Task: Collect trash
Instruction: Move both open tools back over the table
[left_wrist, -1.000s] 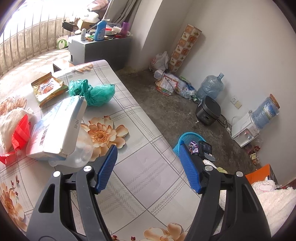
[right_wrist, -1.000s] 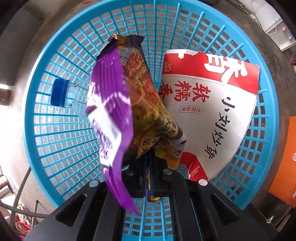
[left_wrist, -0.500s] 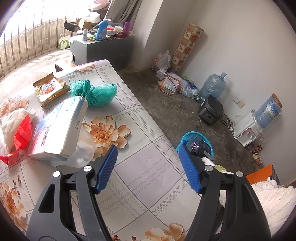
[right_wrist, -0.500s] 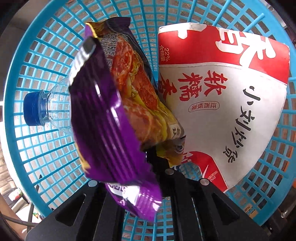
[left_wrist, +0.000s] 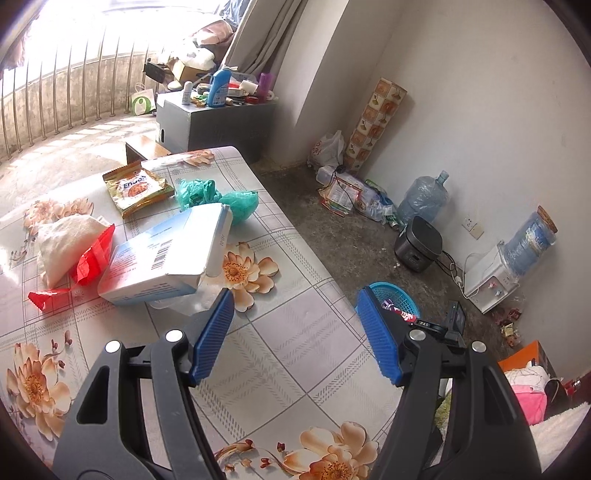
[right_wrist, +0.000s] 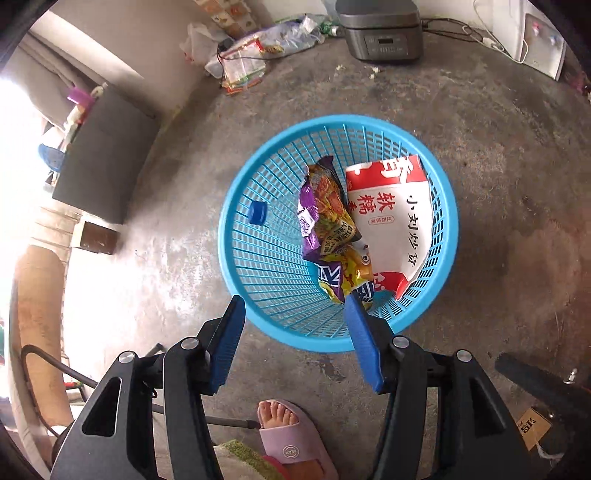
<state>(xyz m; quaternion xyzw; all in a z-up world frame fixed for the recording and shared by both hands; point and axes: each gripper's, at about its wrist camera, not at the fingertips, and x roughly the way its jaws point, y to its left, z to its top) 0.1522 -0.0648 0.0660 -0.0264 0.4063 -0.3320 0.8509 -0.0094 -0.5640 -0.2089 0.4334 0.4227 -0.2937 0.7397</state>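
Note:
In the right wrist view my right gripper hangs above the near rim of the blue basket on the floor, its jaws opening with nothing between them. Inside the basket lie a purple and yellow snack wrapper, a red and white paper bag and a clear bottle with a blue cap. In the left wrist view my left gripper is open over the flowered table. Ahead of it lie a white and blue box, a red wrapper, a yellow noodle packet and green plastic bags.
A person's foot in a pink slipper stands just below the right gripper. On the floor by the wall are a dark rice cooker, water jugs, a white dispenser and scattered bags. A grey cabinet stands beyond the table.
My right gripper opened, let go of the purple wrapper, and rose away from the basket; the wrapper now lies inside. My left gripper shifted slightly over the table.

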